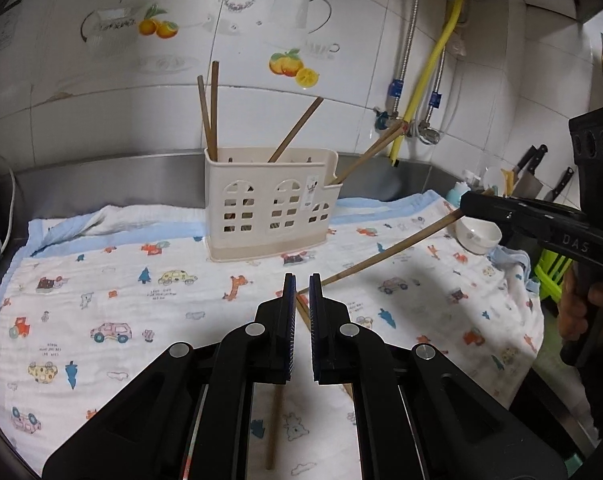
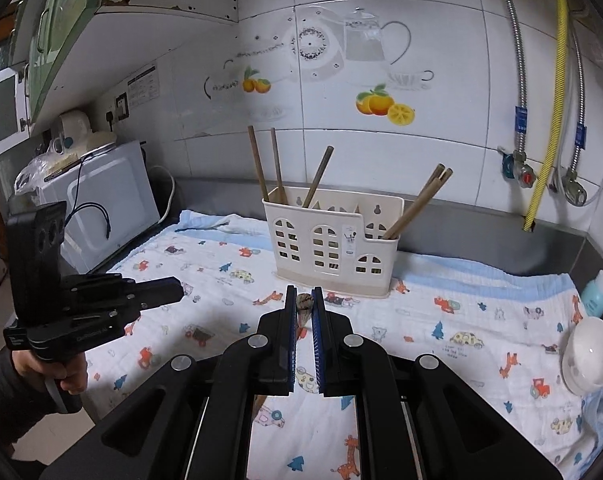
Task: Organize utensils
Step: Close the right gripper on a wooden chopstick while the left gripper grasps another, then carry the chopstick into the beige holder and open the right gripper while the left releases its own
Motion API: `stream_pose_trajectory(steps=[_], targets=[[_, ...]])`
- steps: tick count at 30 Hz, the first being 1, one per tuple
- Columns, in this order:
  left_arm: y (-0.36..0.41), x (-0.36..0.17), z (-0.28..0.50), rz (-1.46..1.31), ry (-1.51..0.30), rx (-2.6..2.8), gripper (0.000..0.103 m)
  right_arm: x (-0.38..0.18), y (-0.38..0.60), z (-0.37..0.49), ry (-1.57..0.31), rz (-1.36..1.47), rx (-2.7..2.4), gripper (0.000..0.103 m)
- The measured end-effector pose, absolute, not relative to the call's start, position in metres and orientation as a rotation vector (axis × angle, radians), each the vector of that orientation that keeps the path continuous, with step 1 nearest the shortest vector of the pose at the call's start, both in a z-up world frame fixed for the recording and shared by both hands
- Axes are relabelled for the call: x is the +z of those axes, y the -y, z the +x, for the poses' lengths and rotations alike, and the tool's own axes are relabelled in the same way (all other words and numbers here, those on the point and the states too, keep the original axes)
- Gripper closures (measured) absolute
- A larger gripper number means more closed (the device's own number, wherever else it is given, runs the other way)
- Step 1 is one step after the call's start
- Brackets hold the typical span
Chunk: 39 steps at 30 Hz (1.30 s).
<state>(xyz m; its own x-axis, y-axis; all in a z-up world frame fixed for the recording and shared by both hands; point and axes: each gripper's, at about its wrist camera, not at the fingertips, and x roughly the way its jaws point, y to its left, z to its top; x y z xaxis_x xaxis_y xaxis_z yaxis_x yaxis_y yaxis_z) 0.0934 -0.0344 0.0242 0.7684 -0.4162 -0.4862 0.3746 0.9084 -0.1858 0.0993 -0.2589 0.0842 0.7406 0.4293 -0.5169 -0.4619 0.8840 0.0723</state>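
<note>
A cream utensil holder (image 1: 269, 208) (image 2: 329, 248) stands at the back of the patterned cloth (image 1: 141, 312), with several brown chopsticks (image 1: 211, 112) leaning in it. My left gripper (image 1: 302, 282) is shut in the air over the cloth. A chopstick (image 1: 274, 424) runs down under its fingers. Another chopstick (image 1: 304, 312) lies on the cloth below the tips. My right gripper (image 2: 304, 292) (image 1: 467, 202) is shut on a chopstick (image 1: 381, 254) that slants down toward the left gripper. In the right wrist view its patterned end (image 2: 304, 303) shows between the pads. The left gripper (image 2: 177, 291) hovers at left.
A white bowl (image 1: 477, 236) (image 2: 589, 356) sits at the cloth's right edge beside a blue bottle (image 2: 597, 292). Knives (image 1: 535, 172) hang at the far right. A white microwave (image 2: 109, 200) stands left. Pipes and a yellow hose (image 1: 433, 64) run down the tiled wall.
</note>
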Motion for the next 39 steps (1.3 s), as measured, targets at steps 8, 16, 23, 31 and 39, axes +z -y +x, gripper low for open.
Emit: stream_pose_trajectory(steps=[8,16,23,31,39], targets=[[0.029,-0.011,0.085,-0.009,-0.684,-0.422,0.093,0.085,0.261,0.098,-0.543,-0.067,0.485,0.096],[0.024,-0.061,0.082,0.014,-0.827,-0.389,0.082,0.083,0.26,0.099,-0.551,-0.069,0.488,0.096],[0.028,-0.085,0.086,0.043,-0.866,-0.365,0.082,0.08,0.258,0.101,-0.565,-0.073,0.486,0.096],[0.032,-0.079,0.086,0.05,-0.875,-0.354,0.098,0.08,0.258,0.102,-0.563,-0.071,0.486,0.096],[0.018,-0.032,0.084,-0.1,-0.754,-0.392,0.098,0.085,0.258,0.103,-0.546,-0.074,0.488,0.096]])
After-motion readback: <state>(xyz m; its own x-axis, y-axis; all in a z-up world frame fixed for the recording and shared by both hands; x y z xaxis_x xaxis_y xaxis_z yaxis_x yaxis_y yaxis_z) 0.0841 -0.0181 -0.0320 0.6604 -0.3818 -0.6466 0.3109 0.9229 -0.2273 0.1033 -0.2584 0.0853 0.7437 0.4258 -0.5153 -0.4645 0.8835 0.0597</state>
